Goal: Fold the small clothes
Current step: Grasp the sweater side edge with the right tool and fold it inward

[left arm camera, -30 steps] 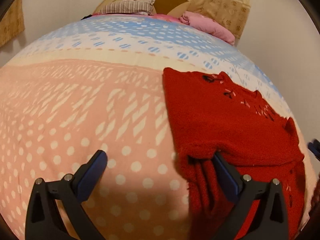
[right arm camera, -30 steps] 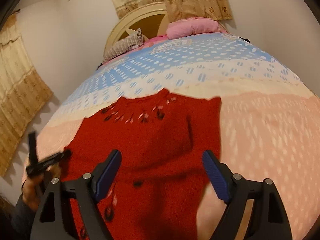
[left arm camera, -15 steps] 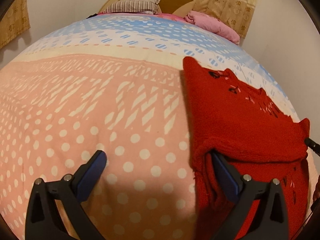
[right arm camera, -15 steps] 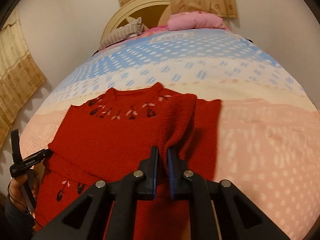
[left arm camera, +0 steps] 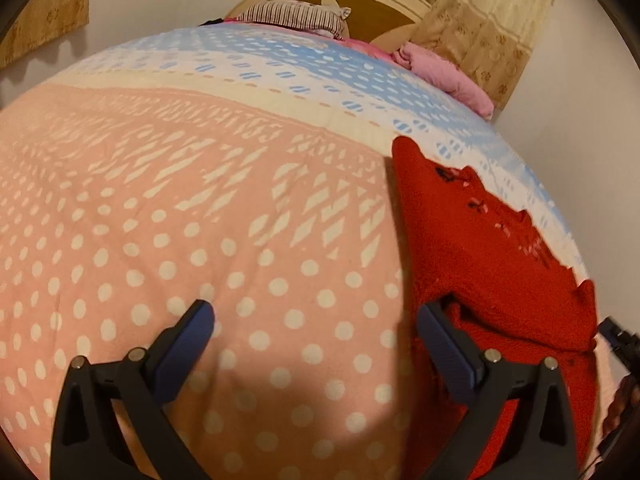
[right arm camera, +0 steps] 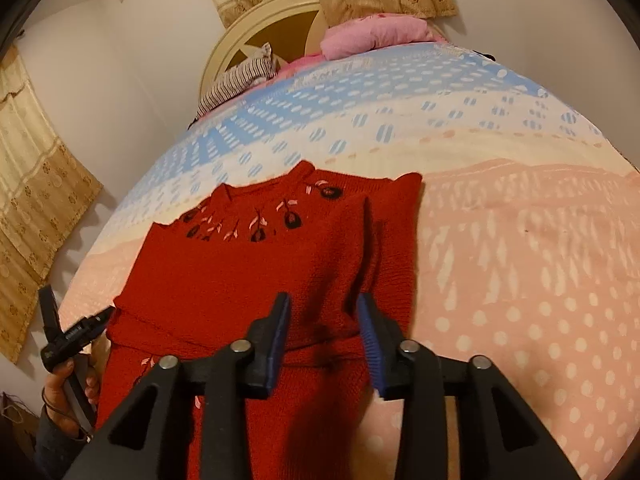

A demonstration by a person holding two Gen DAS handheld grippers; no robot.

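A: Lower middle of the right wrist view, the right tool (right arm camera: 324, 320) sits with its blue pads partly apart over the red sweater (right arm camera: 248, 276); nothing is pinched between them.

B: And the sweater itself?

A: It lies flat on the bed (right arm camera: 520, 264), collar toward the headboard, filling the centre-left of that frame. One side panel is folded in, making a ridge just above the right tool. In the left wrist view it runs down the right edge of the frame.

B: The left tool (left arm camera: 316, 344)?

A: Spread wide, at the lower centre of its frame. One pad rests at the sweater's edge (left arm camera: 452, 320), the other over bare polka-dot cover. It holds nothing.

B: So what makes the fold good?

A: I judge the sleeve side is laid in and needs squaring. Press the ridge flat before moving on, keep the folded edge parallel to the sweater's side, and take both layers of knit when gripping, since this loose weave likely stretches and drags if pulled by one layer.

B: Risk?

A: Snagging the embroidery (right arm camera: 256, 224) near the collar.
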